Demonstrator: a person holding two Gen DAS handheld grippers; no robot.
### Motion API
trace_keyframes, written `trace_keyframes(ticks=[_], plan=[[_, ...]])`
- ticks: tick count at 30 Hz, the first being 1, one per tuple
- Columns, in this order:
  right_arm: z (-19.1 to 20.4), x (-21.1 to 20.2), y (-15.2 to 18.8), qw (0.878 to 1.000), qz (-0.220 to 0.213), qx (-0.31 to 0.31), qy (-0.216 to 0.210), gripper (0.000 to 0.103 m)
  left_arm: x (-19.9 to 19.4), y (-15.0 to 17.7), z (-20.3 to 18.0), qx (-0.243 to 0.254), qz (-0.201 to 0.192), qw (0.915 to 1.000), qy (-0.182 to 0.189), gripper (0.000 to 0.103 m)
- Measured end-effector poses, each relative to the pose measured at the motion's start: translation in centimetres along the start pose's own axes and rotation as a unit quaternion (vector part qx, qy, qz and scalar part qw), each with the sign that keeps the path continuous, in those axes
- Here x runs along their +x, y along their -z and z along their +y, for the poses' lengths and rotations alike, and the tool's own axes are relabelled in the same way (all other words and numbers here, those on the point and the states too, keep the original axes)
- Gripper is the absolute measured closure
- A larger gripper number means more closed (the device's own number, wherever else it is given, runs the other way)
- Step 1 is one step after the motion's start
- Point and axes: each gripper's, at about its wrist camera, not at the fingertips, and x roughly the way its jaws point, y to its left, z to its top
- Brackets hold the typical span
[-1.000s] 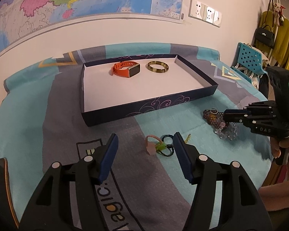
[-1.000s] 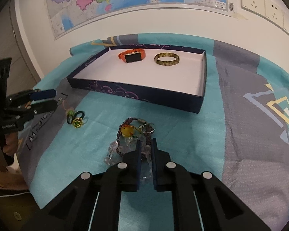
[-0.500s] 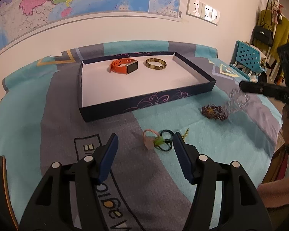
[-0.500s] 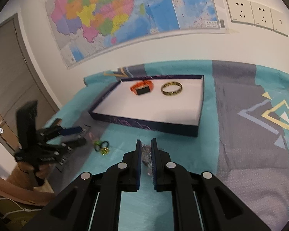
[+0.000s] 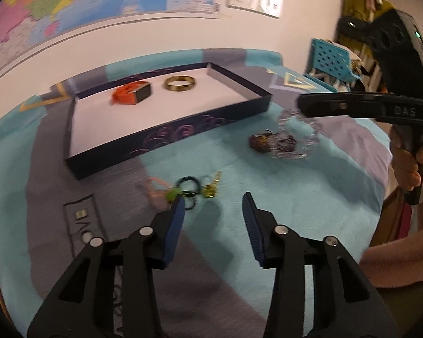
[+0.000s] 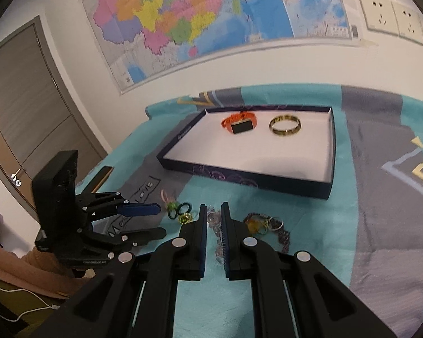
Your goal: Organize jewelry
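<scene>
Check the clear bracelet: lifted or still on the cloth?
Lifted: the clear bracelet hangs from the shut right gripper, above the cloth.

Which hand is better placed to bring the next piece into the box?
Right: its tongs are shut on the clear bead bracelet, lifted near the box. The left tongs hold nothing.

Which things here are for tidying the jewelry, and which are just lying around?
For the job:
- box
- orange watch and gold bangle, both in the box
- clear bead bracelet, pinched in the right gripper
- brown beaded piece
- small rings and hair ties

Just around:
- wall map
- sockets
- blue chair
</scene>
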Motion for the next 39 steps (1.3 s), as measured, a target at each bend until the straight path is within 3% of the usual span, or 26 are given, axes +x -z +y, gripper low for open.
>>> trace_keyframes(ticks=[4,9,19,23,30,33,39], plan=[[-0.4,0.5,0.4,1.000,0.011,0.006,0.003,0.095,1.3,-0.7,-0.2,0.000,0.006,1.0000,0.006,0.066],[-0.8,0.7,0.9,1.000,0.014,0.015,-0.001,0.095,3.0,-1.4,0.2,-0.011,0.028,0.9994,0.020,0.081],[-1.1,1.0,1.1,1.000,0.016,0.019,-0.008,0.095,3.9,-1.5,0.3,-0.014,0.044,0.9988,0.018,0.082],[-1.1,0.9,0.8,1.000,0.011,0.020,-0.008,0.095,4.1,-1.7,0.3,-0.013,0.047,0.9987,0.011,0.091],[-0.6,0.5,0.5,1.000,0.006,0.014,-0.009,0.095,4.0,-1.7,0.2,-0.016,0.047,0.9987,0.012,0.091],[-0.5,0.4,0.5,1.000,0.007,0.013,-0.011,0.095,3.4,-1.4,0.0,-0.018,0.046,0.9982,0.033,0.091],[-0.7,0.5,0.7,1.000,0.012,0.019,-0.011,0.095,1.3,0.0,0.1,-0.012,0.030,0.9986,0.042,0.083]])
